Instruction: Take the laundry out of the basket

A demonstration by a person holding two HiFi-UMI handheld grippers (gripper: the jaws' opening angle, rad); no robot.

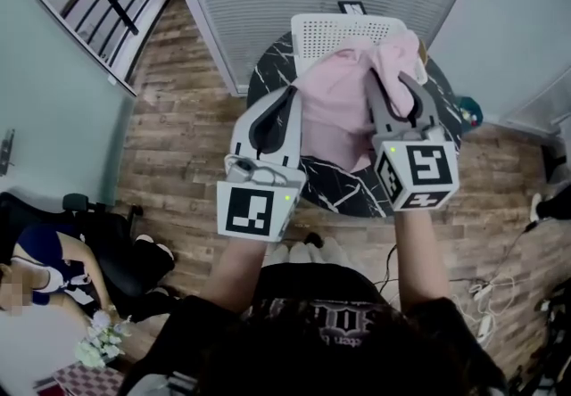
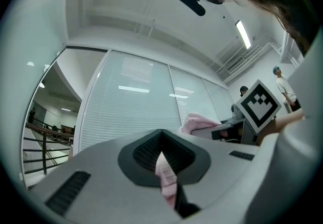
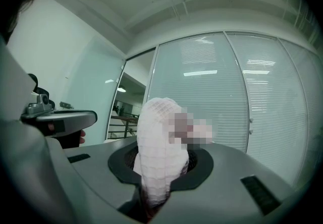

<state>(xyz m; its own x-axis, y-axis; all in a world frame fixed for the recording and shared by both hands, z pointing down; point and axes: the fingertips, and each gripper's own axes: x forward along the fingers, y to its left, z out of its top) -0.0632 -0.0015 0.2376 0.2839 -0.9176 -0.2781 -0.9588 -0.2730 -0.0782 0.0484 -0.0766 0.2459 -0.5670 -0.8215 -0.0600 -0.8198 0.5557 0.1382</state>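
Both grippers are up over the round black marble-patterned table (image 1: pixel 343 195), and between them hangs the pink waffle-textured cloth (image 1: pixel 337 109), one piece of laundry stretched from left to right. The left gripper (image 1: pixel 291 102) has its jaws closed on a thin strip of the cloth's edge, a narrow pink tab nipped right in the throat of the jaws in the left gripper view. The right gripper (image 1: pixel 393 93) is clamped on a thicker bunch, a fat fold of the fabric bulging up out of its jaws in the right gripper view. Two grips on separate parts make sense here: holding it by two points spreads the cloth open instead of letting it dangle as a lump, so it will likely lie flatter when it goes down. The white perforated plastic laundry basket (image 1: pixel 343 28) stands at the far side of the table, and the cloth sits on the near side of it, its far edge overlapping the basket's near rim from the head view, so whether it is fully clear of the rim I cannot tell. The basket's inside is hidden behind the cloth. I'd judge the lift is done and the set-down comes next, onto the bare table near the person.
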